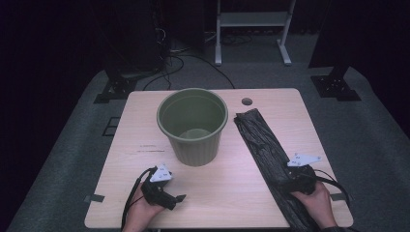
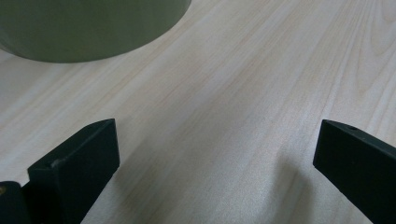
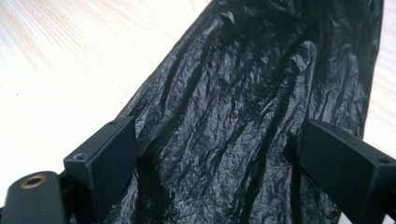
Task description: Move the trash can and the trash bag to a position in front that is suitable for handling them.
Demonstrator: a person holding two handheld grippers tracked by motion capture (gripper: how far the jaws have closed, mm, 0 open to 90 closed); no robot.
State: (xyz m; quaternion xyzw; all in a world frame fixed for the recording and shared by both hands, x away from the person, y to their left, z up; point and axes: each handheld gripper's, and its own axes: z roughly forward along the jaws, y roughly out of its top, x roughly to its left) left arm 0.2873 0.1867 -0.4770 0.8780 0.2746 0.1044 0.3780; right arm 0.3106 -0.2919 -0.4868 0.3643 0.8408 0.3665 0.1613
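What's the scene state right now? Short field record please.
table: light wood, round hole near far edge
bin: green plastic wastebasket, upright, looks empty
bag: black bin bag, flat in a long strip right of the bin
left gripper: open over bare table, near the bin
right gripper: open, jaws astride the bag's near end

Long crinkled black plastic bag (image 1: pixel 270 154) ran off the desk's (image 1: pixel 145 125) near edge, its lower end cut by the high view's bottom edge. The right gripper (image 1: pixel 290 183) and the hand on it hid the bag's near stretch. In the left gripper view the round green ribbed plastic bin (image 2: pixel 88 28) was cropped at the top edge, base alone showing. Bin's far outer wall hidden from above.
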